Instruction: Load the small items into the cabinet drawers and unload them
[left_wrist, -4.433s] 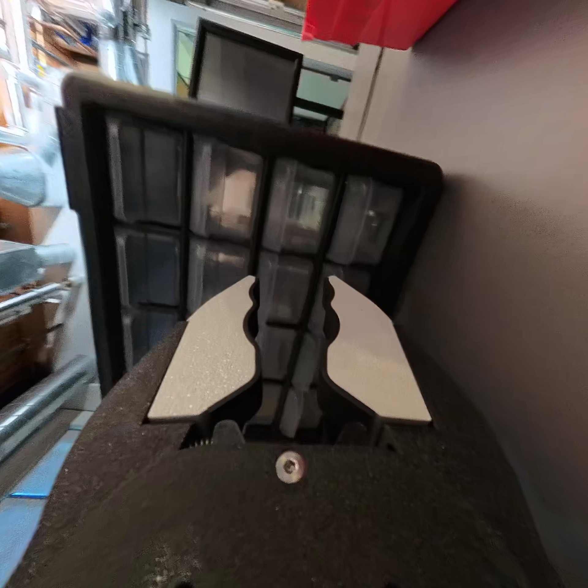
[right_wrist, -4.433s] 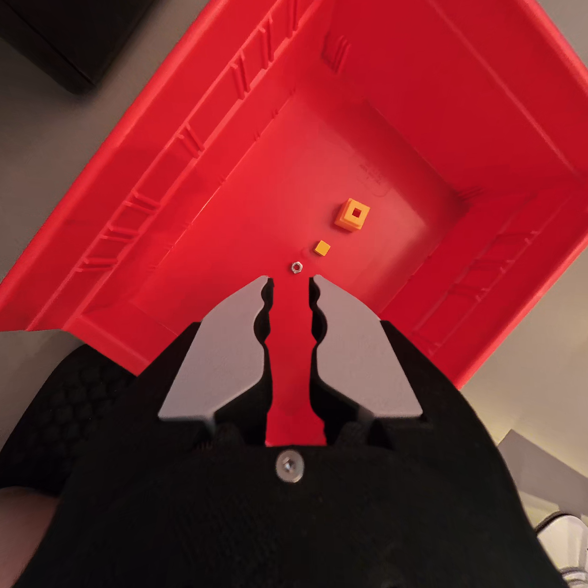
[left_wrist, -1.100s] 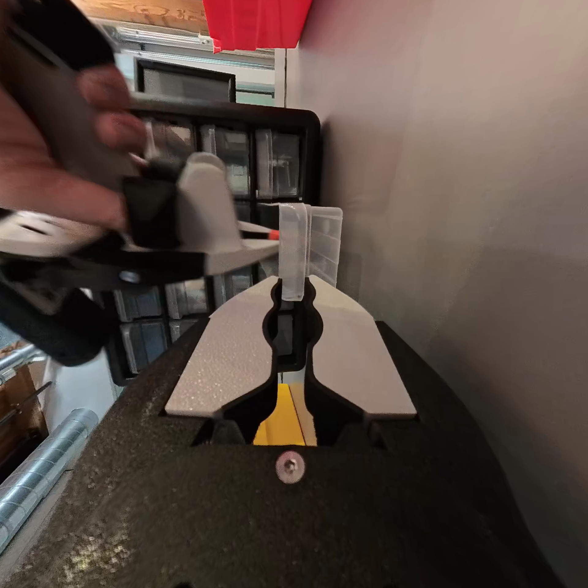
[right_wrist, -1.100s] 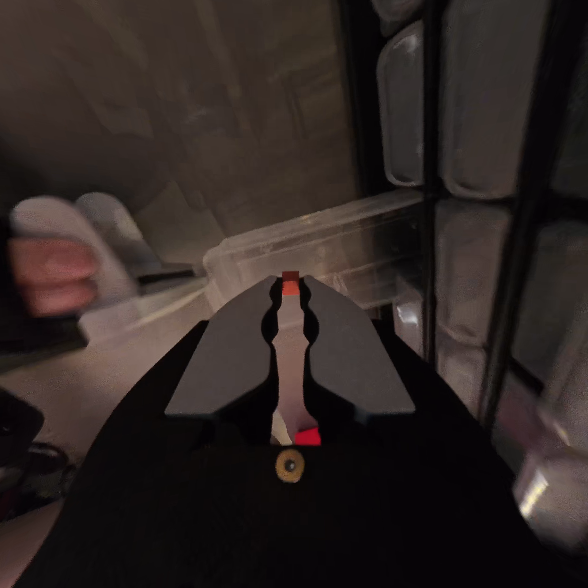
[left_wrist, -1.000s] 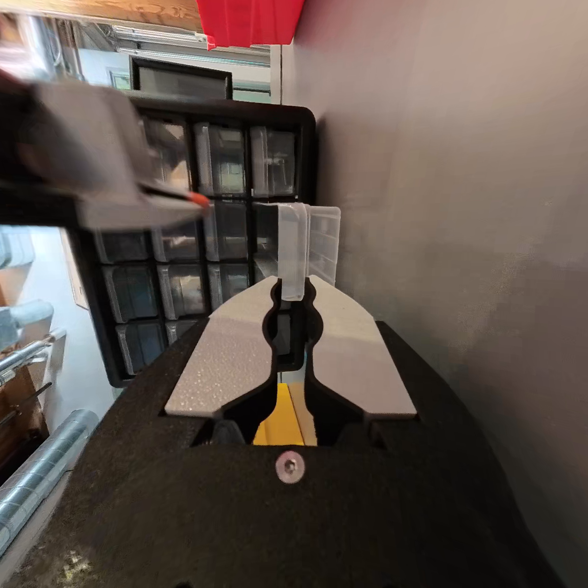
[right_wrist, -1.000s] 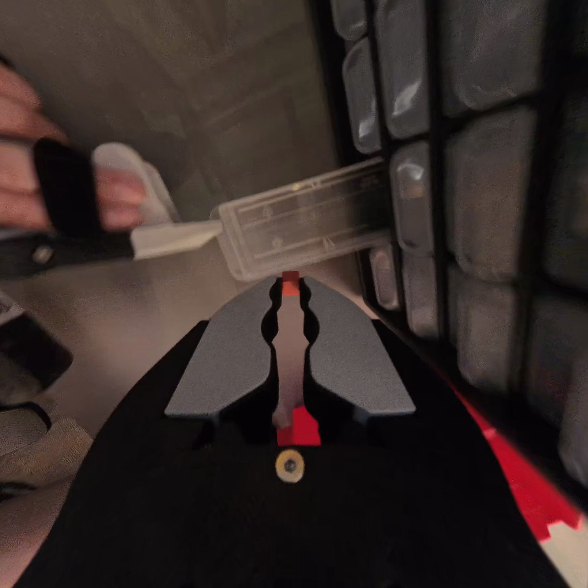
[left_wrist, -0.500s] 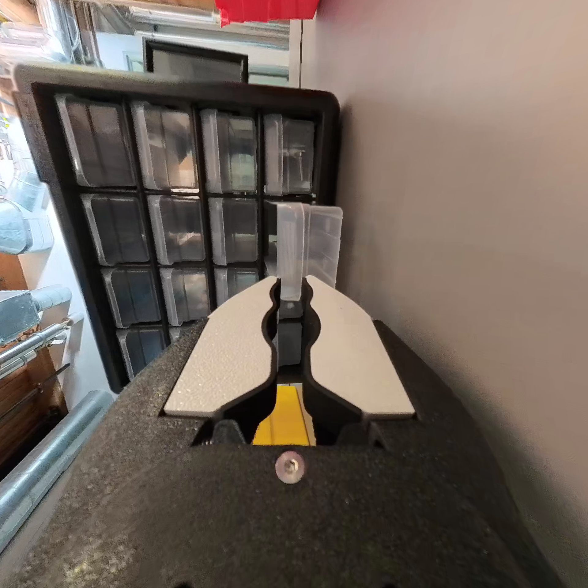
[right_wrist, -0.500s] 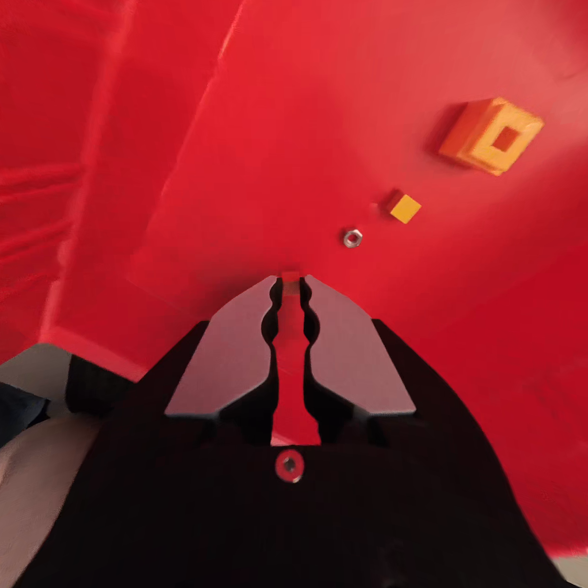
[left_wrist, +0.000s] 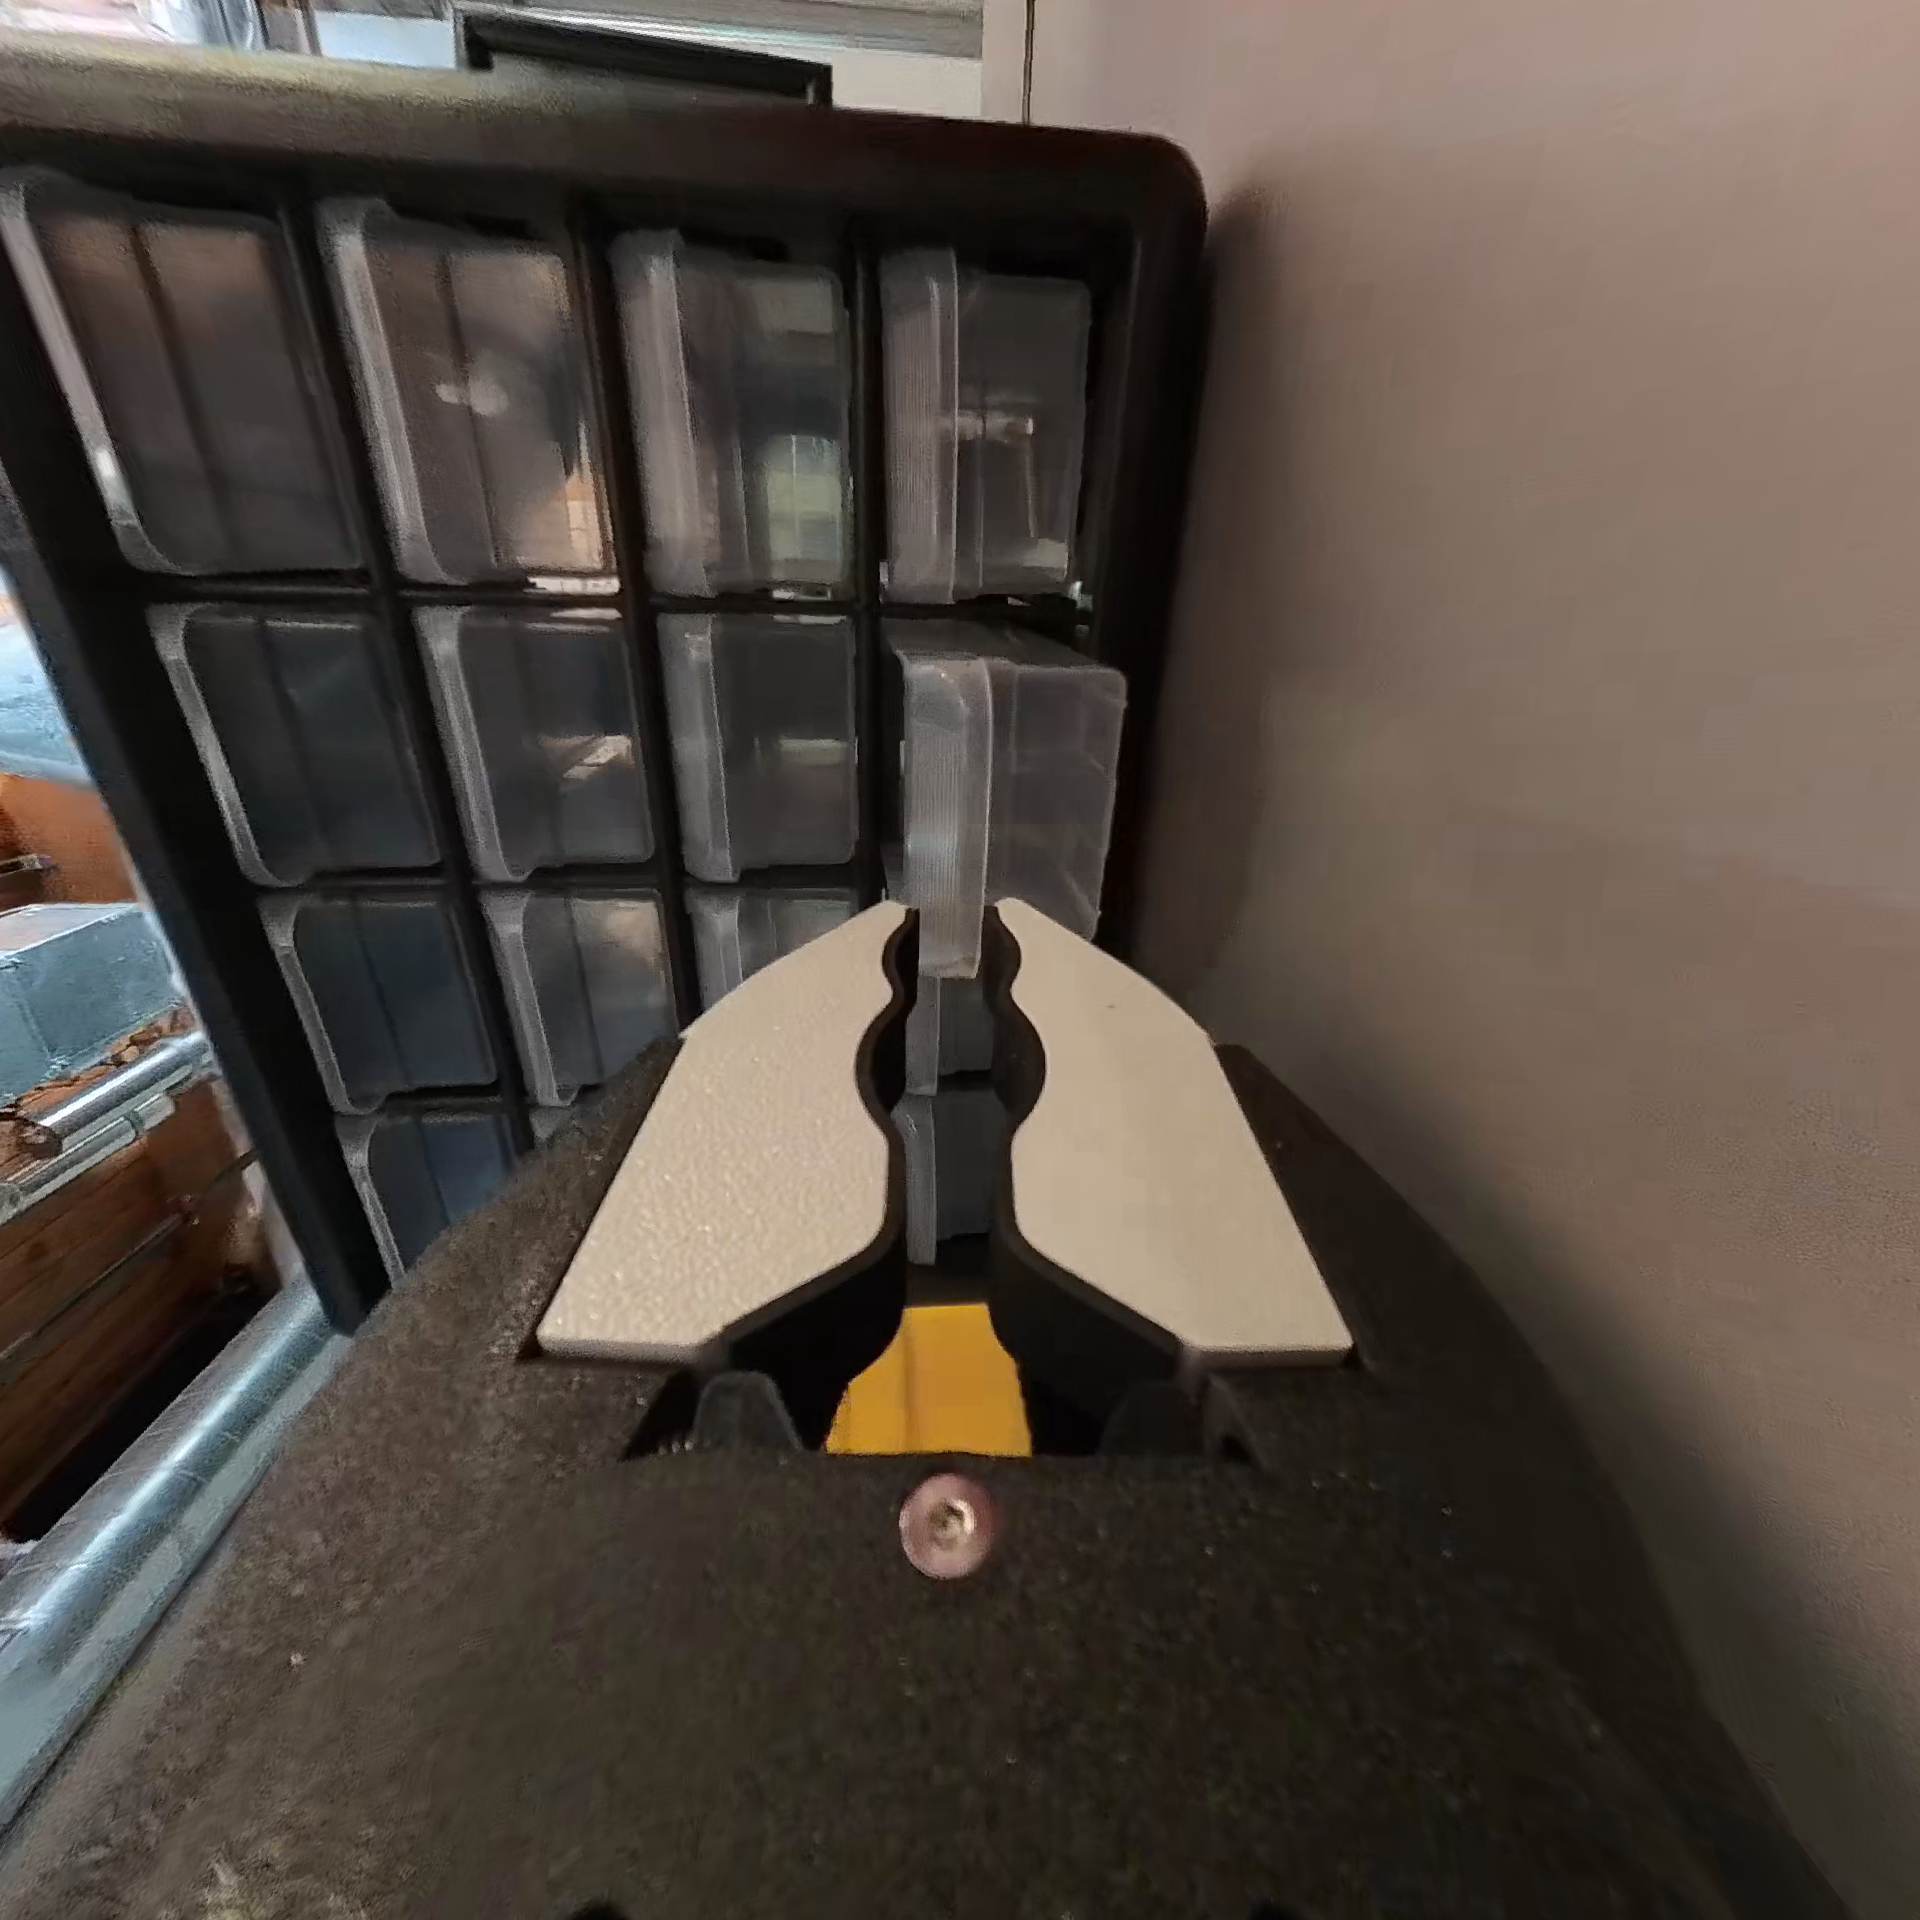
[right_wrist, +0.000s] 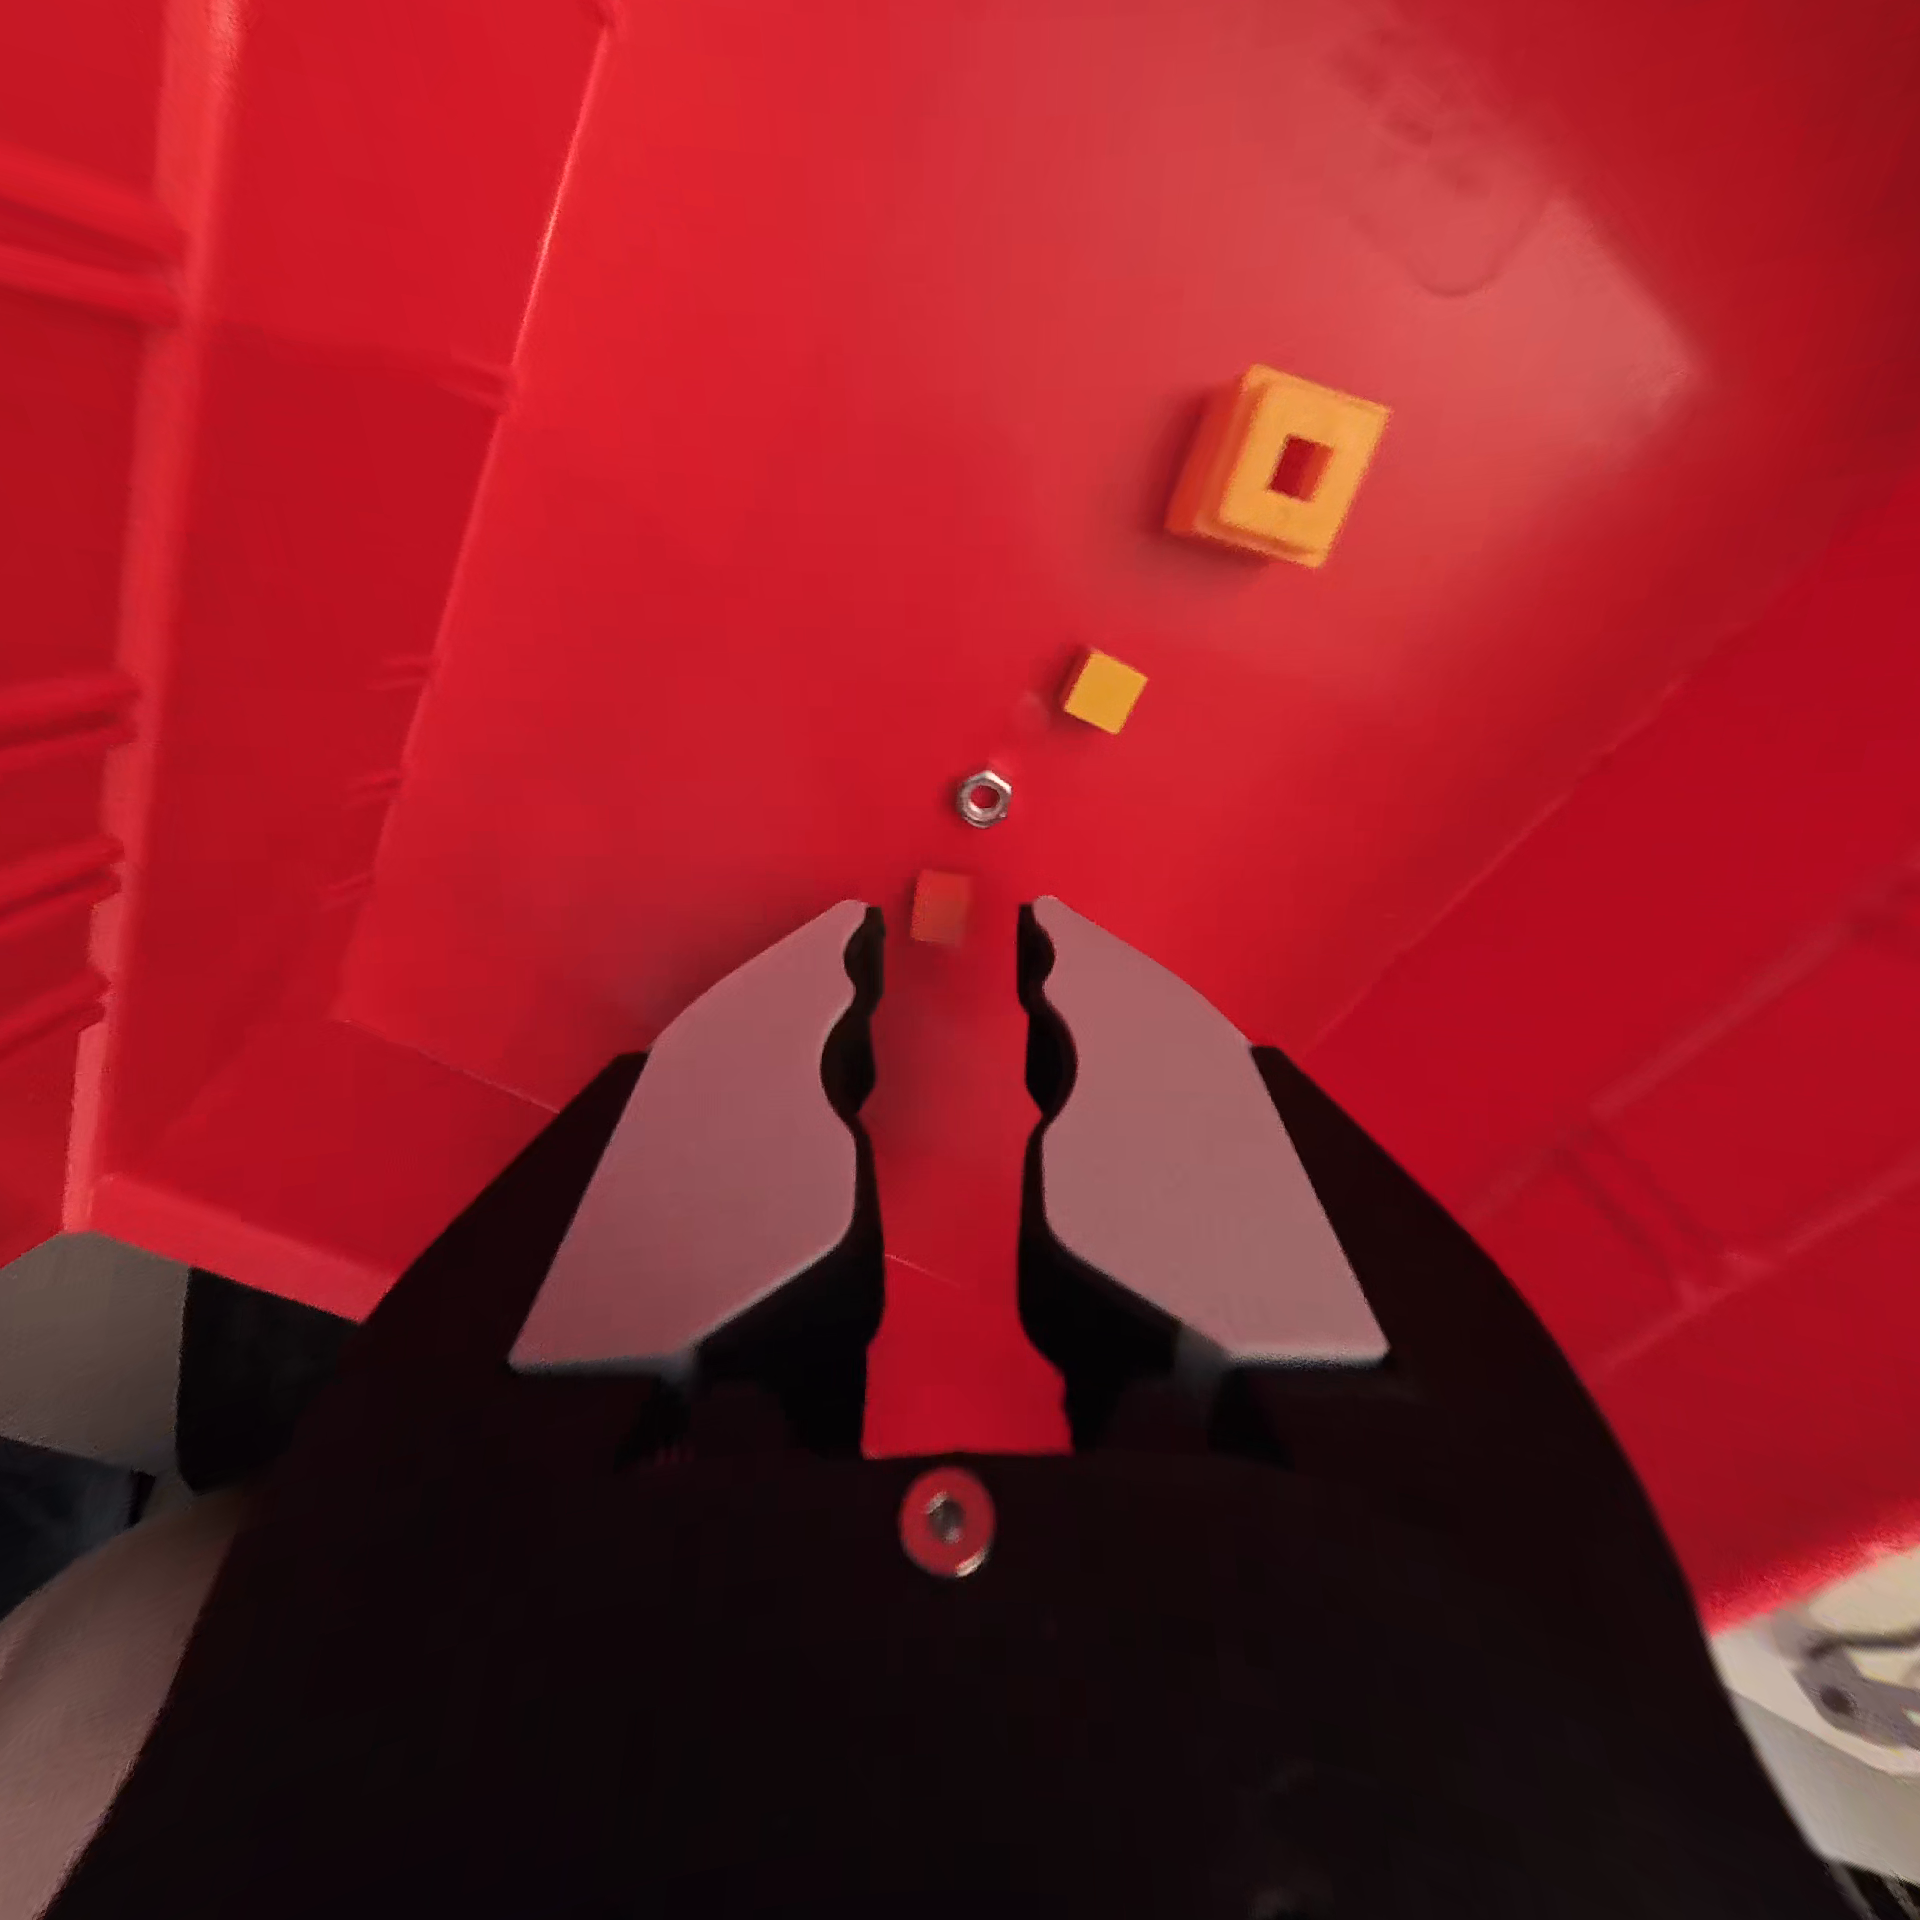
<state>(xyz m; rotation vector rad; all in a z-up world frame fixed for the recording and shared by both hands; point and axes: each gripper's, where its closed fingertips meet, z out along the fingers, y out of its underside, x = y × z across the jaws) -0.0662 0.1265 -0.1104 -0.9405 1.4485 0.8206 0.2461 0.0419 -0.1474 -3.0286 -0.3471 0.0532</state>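
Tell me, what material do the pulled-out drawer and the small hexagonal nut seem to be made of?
The pulled-out drawer looks like clear, slightly frosted plastic: the cabinet shows through its walls. The hexagonal nut looks like bare metal, silvery and shiny against the red bin, though it is too small to be sure.

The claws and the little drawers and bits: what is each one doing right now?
Left claw: shut on the clear plastic drawer's handle.
Clear plastic drawer: pulled partly out of the black cabinet.
Right claw: open, empty.
Small red cube: loose, between the claw tips.
Silver nut: lying in the red bin.
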